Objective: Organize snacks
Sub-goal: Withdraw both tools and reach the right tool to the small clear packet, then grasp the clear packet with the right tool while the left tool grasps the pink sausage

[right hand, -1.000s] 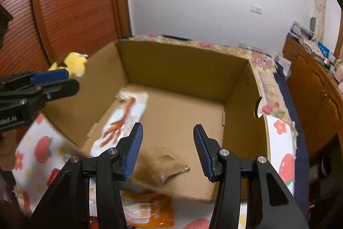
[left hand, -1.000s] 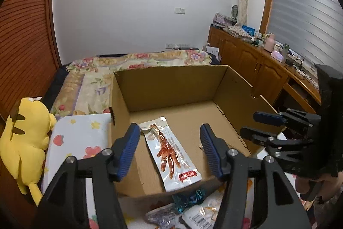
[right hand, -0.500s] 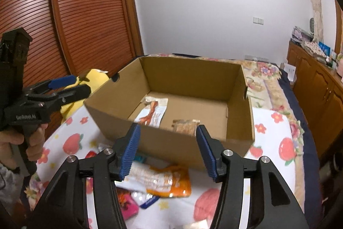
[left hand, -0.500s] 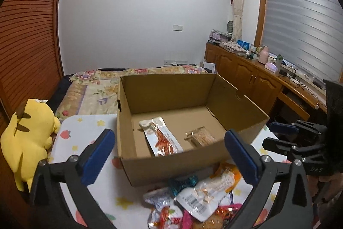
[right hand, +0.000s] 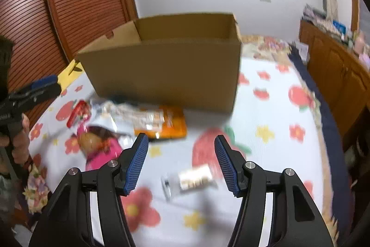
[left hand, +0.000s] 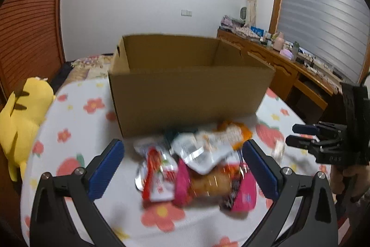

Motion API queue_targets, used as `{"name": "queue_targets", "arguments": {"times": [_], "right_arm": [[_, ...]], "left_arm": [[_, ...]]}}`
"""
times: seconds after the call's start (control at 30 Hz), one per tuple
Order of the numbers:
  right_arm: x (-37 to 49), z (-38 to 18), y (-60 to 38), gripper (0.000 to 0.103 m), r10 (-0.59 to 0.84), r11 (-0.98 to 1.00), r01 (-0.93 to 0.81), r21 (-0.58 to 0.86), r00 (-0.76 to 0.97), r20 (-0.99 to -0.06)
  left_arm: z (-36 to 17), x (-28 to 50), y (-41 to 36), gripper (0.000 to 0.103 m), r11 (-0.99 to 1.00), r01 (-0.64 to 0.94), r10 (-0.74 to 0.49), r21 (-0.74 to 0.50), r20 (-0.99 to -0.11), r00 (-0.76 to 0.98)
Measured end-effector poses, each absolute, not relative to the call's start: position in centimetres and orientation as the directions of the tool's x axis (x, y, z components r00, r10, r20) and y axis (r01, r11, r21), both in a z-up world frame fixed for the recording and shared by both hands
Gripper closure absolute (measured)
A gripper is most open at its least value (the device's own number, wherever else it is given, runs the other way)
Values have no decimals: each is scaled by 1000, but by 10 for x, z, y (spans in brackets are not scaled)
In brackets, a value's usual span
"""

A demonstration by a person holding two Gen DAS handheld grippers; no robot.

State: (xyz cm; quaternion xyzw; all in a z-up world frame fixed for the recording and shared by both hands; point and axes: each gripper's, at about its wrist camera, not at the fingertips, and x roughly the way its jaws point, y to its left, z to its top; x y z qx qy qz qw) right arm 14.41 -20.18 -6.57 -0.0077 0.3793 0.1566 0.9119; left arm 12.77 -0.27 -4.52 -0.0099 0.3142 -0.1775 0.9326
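Left hand-held gripper (left hand: 182, 168) agape, snack labels (left hand: 159, 179) blurred

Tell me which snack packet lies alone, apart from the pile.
The small clear packet with pale contents. It lies by itself on the flowered cloth, below the right gripper; the other packets overlap beside the cardboard box.

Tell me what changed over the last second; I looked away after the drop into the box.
Both grippers pulled back from over the box and came down toward the snack pile. The left gripper opened wide, nothing between its jaws; the right gripper, also opening, now hangs over a small packet without gripping it. The box and the plush stayed put.
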Motion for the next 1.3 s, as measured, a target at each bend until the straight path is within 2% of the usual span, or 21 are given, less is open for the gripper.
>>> {"name": "queue_targets", "arguments": {"times": [0.3,0.77,0.83,0.9,1.1,1.2,1.3], "right_arm": [[123,-91,-212,42,298,948,-279,152,619,-727],[147,-104,-214,43,311,948,-251,197,590,-745],[151,-104,-213,60,307,948,-257,187,590,-747],[154,-107,-211,60,296,951,-257,173,585,-755],[161,-107,-206,64,224,963,-258,79,604,-765],[165,-109,-205,63,205,963,-264,49,605,-770],[168,-110,-206,63,203,962,-270,41,607,-768]], "left_arm": [[-77,105,-19,1,933,337,-337,-126,-636,694],[-89,103,-21,3,918,327,-390,-223,-658,645],[-89,105,-22,9,916,322,-396,-238,-658,640],[-89,109,-22,16,909,317,-414,-269,-662,625],[-92,123,-21,26,910,252,-414,-330,-685,599],[-94,127,-19,31,916,223,-398,-332,-697,597],[-97,132,-17,31,925,185,-374,-331,-715,591]]}}
